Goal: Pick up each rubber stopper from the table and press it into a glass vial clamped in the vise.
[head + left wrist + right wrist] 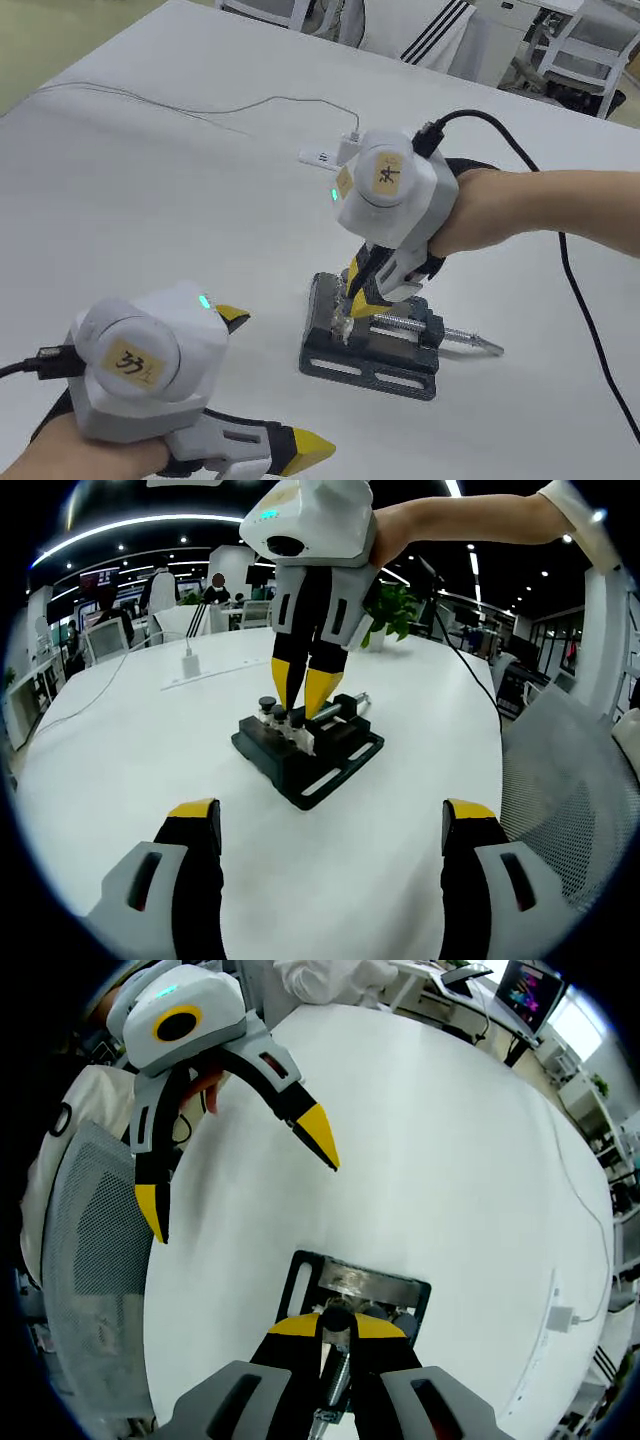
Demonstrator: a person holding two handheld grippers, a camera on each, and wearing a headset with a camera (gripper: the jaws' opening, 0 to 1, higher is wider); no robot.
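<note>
over the black metal bench vise (365, 360), the right gripper (336, 1322) is closed on a dark round rubber stopper (335, 1314).
the stopper's round end faces back along the jaws, its axis pointing down at the small glass vials (280, 718) clamped in the vise; left gripper (330, 812) jaws wide apart, nearby over the white table (150, 200).

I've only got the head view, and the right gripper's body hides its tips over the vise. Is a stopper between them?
Observer: Yes. The right gripper view shows a dark round stopper pinched between the yellow tips of the right gripper, with the vise right behind it.
Operator: Any vials plugged so far?
Observer: The left gripper view shows at least two vials standing in the vise with black tops on, just beside those tips.
</note>
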